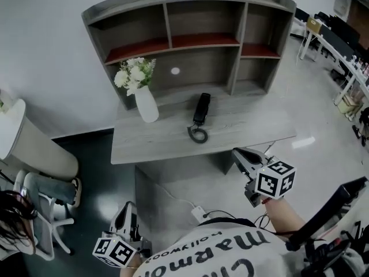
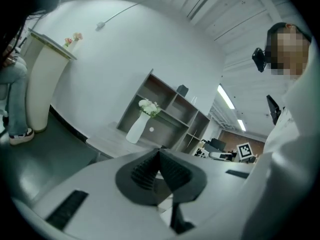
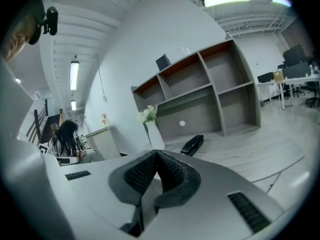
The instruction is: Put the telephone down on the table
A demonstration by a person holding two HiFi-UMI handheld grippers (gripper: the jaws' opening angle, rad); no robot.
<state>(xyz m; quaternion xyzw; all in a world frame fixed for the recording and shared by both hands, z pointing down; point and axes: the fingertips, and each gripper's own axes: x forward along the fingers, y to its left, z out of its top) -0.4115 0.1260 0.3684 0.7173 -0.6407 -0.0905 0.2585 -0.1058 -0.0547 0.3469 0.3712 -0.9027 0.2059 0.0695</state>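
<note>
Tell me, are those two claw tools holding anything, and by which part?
Nothing is held. The left gripper and right gripper are both shut empty; the black corded telephone handset lies untouched on the grey wooden table.

Grey left claw [image 2: 160,153] with black ribbed pads [image 2: 144,171]; white lettered shirt [image 1: 225,253].

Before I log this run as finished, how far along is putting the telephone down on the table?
Done: the telephone lies flat on the table, beside the white vase. In hand: nothing; the left gripper and the right gripper are both shut, empty, well short of the telephone. Left: nothing that I can see.
</note>
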